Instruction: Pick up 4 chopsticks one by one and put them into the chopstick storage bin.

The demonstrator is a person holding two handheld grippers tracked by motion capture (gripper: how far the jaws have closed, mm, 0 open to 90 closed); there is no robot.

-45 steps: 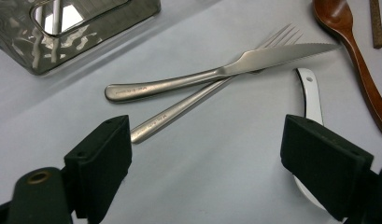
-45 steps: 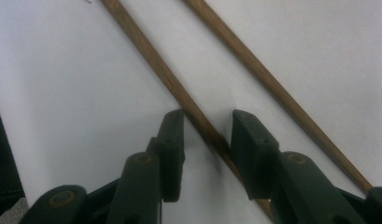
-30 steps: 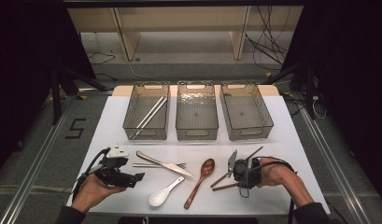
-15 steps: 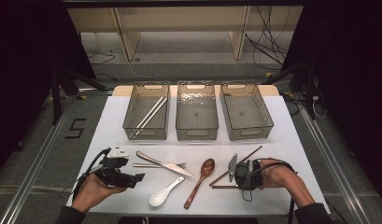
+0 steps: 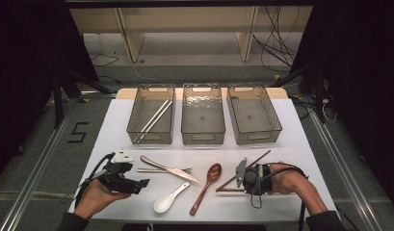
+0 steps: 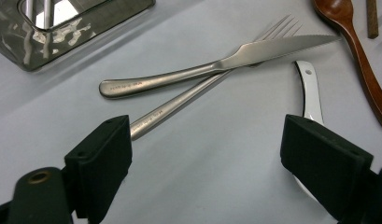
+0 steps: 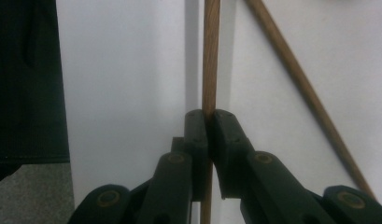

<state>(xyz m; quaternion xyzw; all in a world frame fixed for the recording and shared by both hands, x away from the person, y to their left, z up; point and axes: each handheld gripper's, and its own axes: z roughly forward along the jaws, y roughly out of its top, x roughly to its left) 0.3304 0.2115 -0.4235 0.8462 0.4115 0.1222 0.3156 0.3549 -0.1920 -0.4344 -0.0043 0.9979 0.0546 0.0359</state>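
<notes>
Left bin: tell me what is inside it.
The left bin holds two metal chopsticks, lying side by side slantwise on its floor. Its tinted near wall blurs their lower ends.

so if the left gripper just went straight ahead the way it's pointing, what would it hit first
Probably the fork handle, which lies nearest ahead of the open left gripper, with the knife crossing over it just beyond. Depth is hard to judge.

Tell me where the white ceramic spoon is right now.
In the high view the white ceramic spoon lies at the table's near edge, left of centre, between the left tongs and the wooden spoon, just below the knife.
</notes>
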